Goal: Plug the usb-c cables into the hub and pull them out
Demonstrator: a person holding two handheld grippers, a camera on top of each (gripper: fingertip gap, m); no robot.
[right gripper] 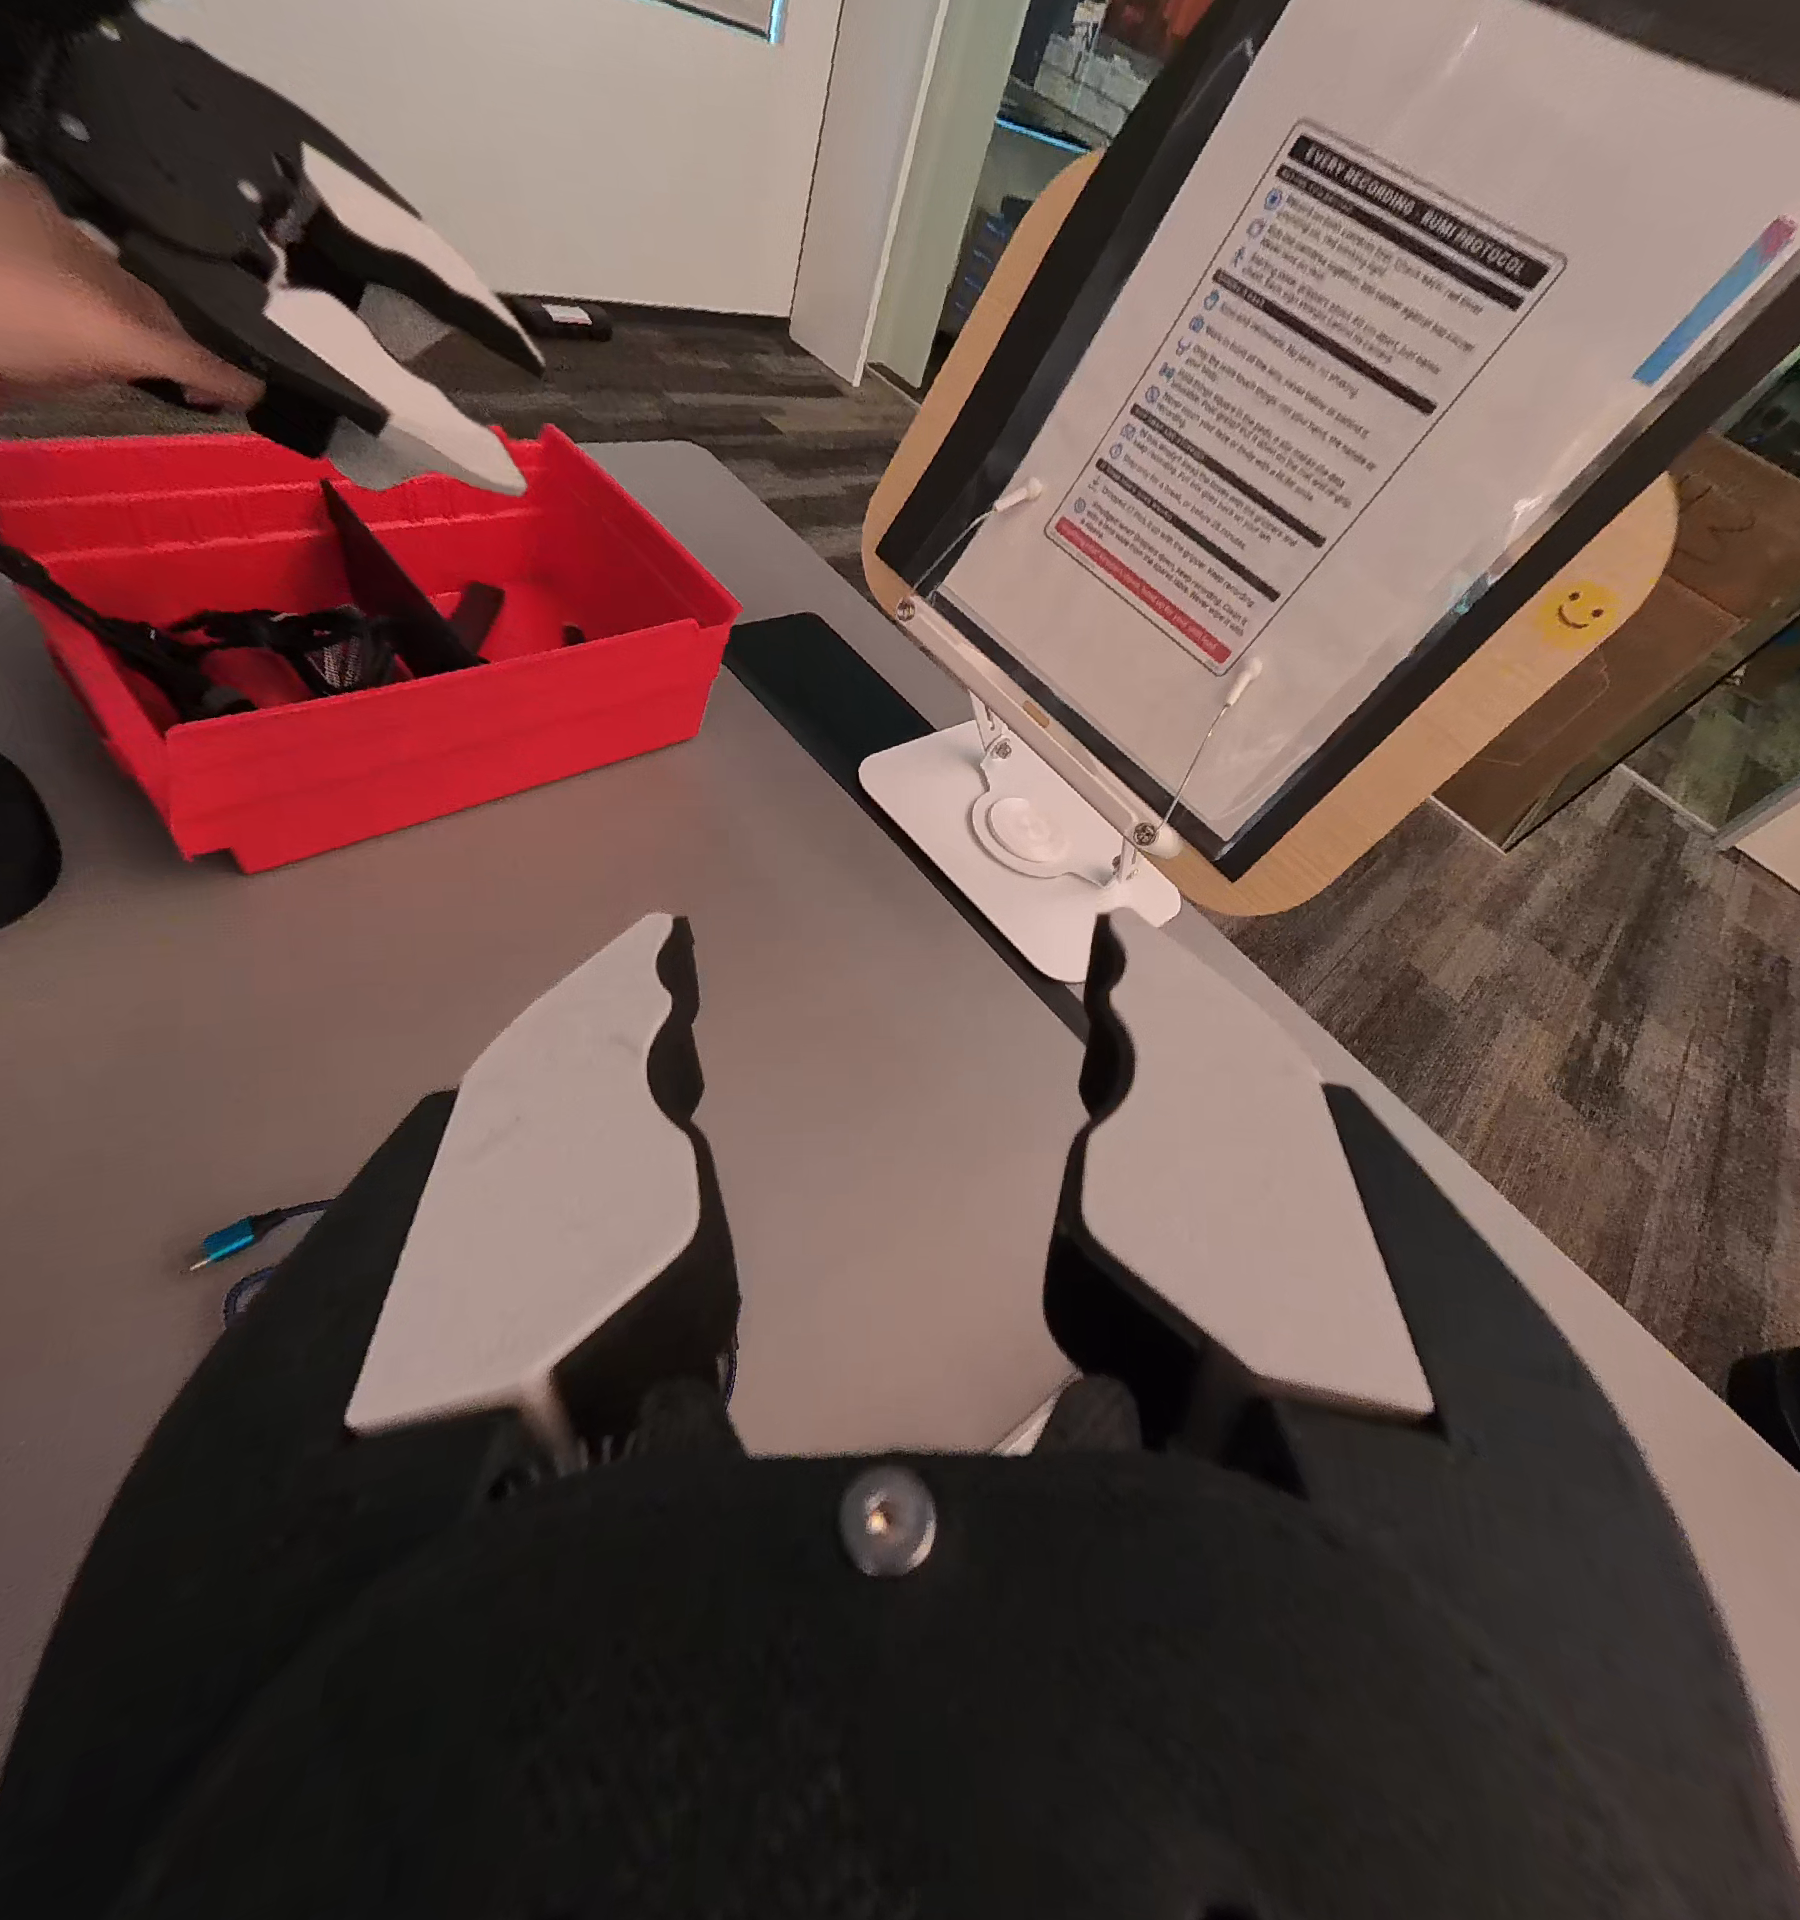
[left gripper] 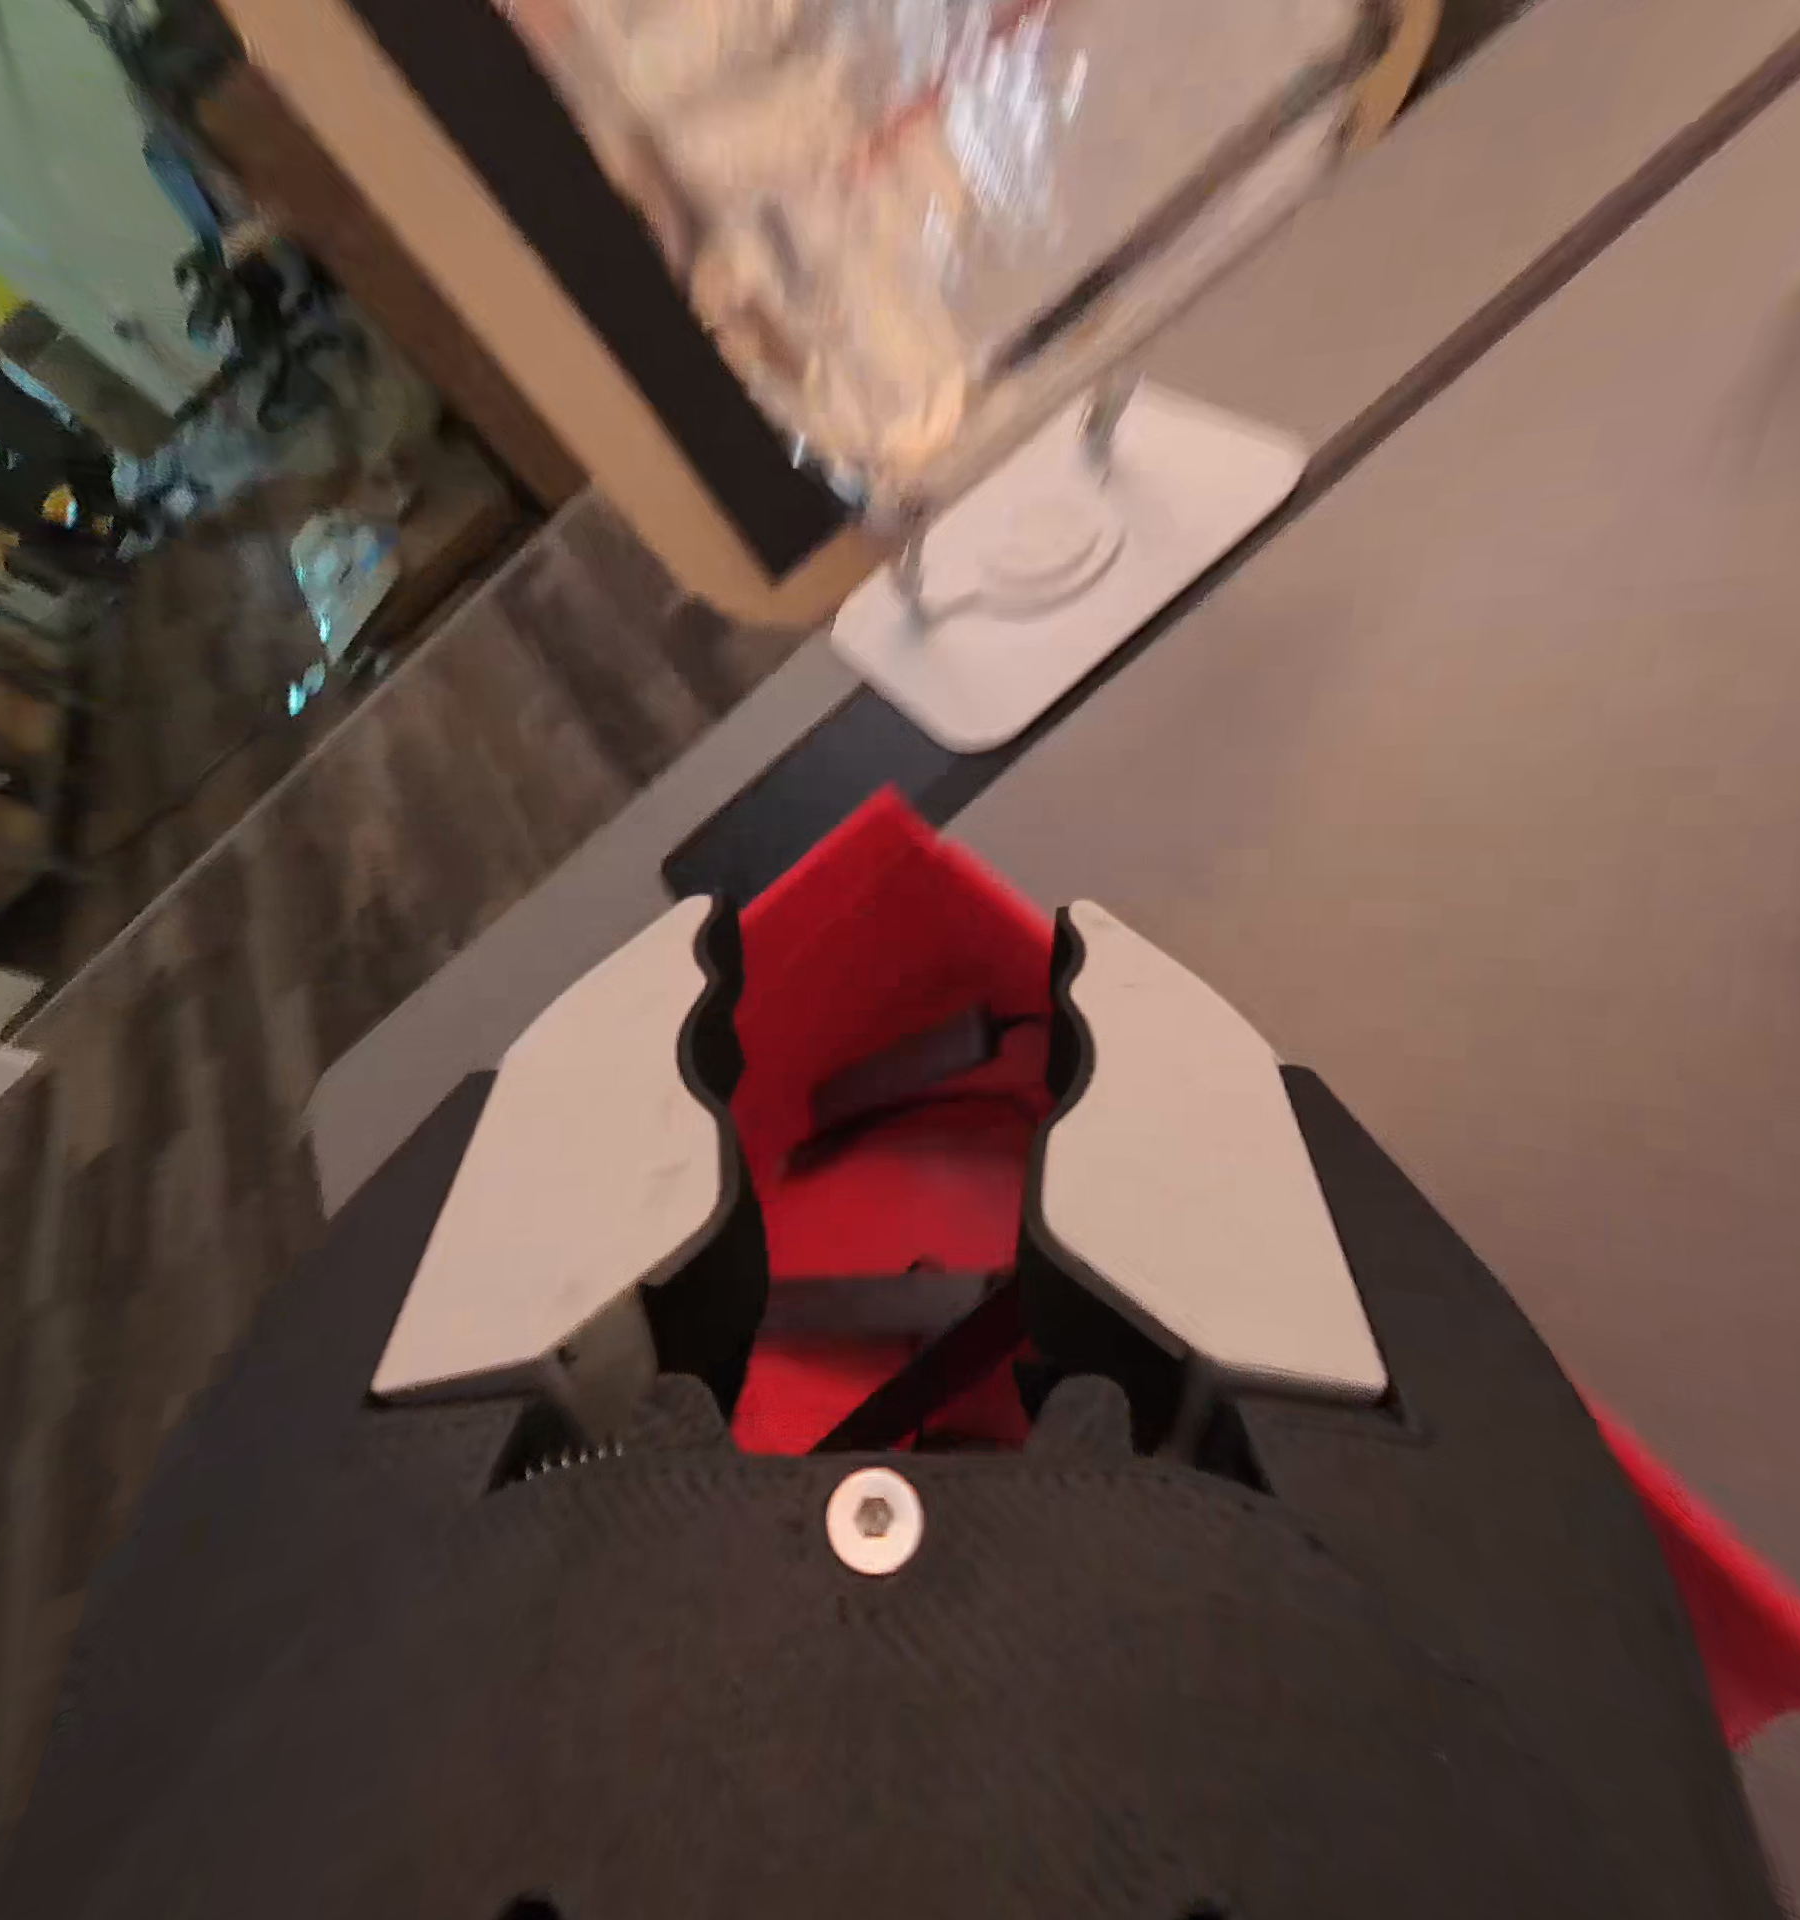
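Above the red bin (right gripper: 439,717): your left gripper (right gripper: 480,416), jaws parted, empty. Black cables (right gripper: 283,644) inside the bin; hub unidentified. Right gripper (right gripper: 891,997) open, idle. Step: fetching. Next: descend, pinch one plug.

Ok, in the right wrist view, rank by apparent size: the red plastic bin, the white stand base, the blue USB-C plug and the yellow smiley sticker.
1. Red plastic bin, clearly largest.
2. White flat stand base.
3. Blue metal USB-C plug and round yellow smiley sticker: both small and look alike in size; the sticker sits farther off, so I won't rank them.
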